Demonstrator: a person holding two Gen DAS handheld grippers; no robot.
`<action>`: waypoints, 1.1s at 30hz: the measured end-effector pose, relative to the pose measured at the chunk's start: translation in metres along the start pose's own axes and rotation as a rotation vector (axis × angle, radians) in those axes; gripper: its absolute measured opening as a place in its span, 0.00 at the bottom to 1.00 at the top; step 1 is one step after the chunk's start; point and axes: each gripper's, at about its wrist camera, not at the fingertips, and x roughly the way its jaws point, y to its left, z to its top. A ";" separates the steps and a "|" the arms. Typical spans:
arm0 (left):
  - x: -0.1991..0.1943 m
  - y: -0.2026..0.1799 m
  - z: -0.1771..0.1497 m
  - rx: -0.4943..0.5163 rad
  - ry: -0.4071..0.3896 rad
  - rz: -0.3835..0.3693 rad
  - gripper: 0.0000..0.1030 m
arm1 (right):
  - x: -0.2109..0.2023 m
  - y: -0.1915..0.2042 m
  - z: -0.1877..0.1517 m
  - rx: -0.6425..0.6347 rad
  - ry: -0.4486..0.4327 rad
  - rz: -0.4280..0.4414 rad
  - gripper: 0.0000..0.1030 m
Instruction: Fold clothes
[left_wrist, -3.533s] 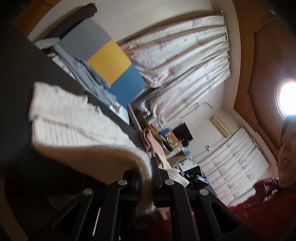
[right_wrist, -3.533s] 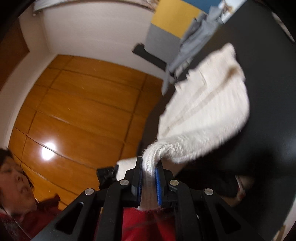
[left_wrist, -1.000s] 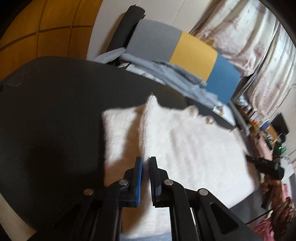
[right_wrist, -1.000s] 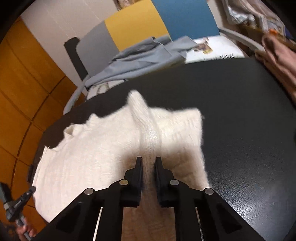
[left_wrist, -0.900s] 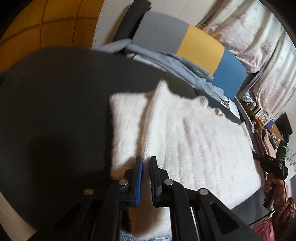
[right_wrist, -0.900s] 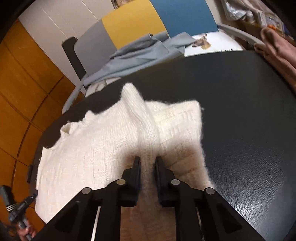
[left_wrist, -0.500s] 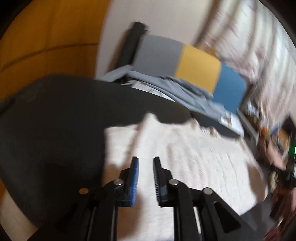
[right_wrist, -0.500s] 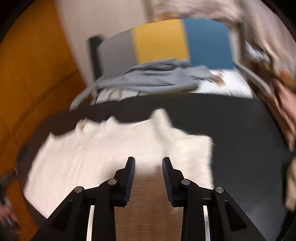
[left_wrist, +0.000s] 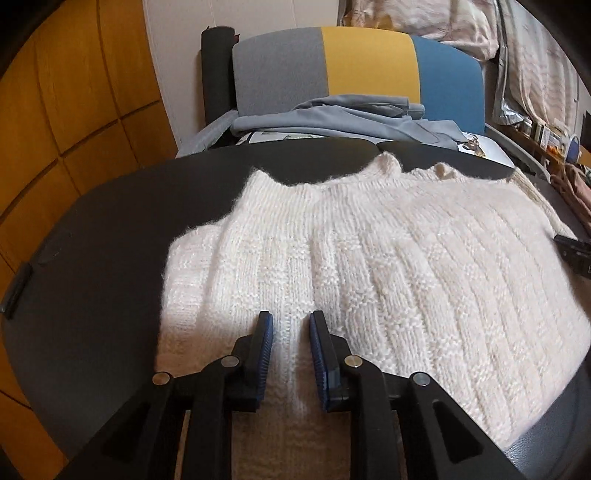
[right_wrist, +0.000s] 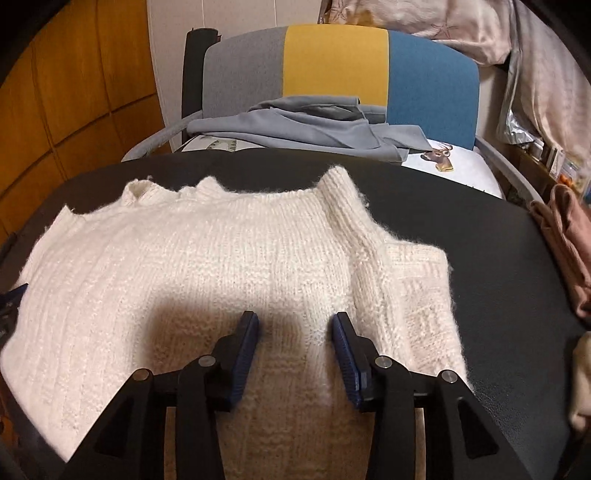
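A cream knitted sweater (left_wrist: 388, 258) lies spread flat on the black table (left_wrist: 92, 258), its near edge hanging over the table's front. My left gripper (left_wrist: 290, 325) hovers over the sweater's left part, its jaws opening with a narrow gap and the knit lying loose beneath them, not pinched. In the right wrist view the same sweater (right_wrist: 184, 273) shows a raised fold running down its right side. My right gripper (right_wrist: 295, 325) is above the knit just left of that fold, its jaws opening wide with nothing gripped.
Behind the table stands a chair with a grey, yellow and blue back (right_wrist: 332, 70), a grey-blue garment (right_wrist: 295, 125) draped over its seat. Pinkish-brown cloth (right_wrist: 569, 251) lies at the table's right edge. Orange wood panelling (left_wrist: 74, 92) fills the left.
Both grippers let go of the sweater's ridges and opened, the right wider than the left. The sweater now lies flat, and both views rolled to level.
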 end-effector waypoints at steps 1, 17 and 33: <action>0.001 0.002 0.001 -0.003 0.006 -0.006 0.20 | -0.001 0.000 0.001 0.005 0.001 0.005 0.41; -0.031 -0.056 0.016 0.043 0.002 -0.022 0.20 | -0.073 -0.068 -0.021 0.309 -0.075 0.003 0.82; -0.021 -0.069 0.014 0.064 0.021 0.011 0.20 | -0.042 -0.102 -0.055 0.641 0.014 0.311 0.88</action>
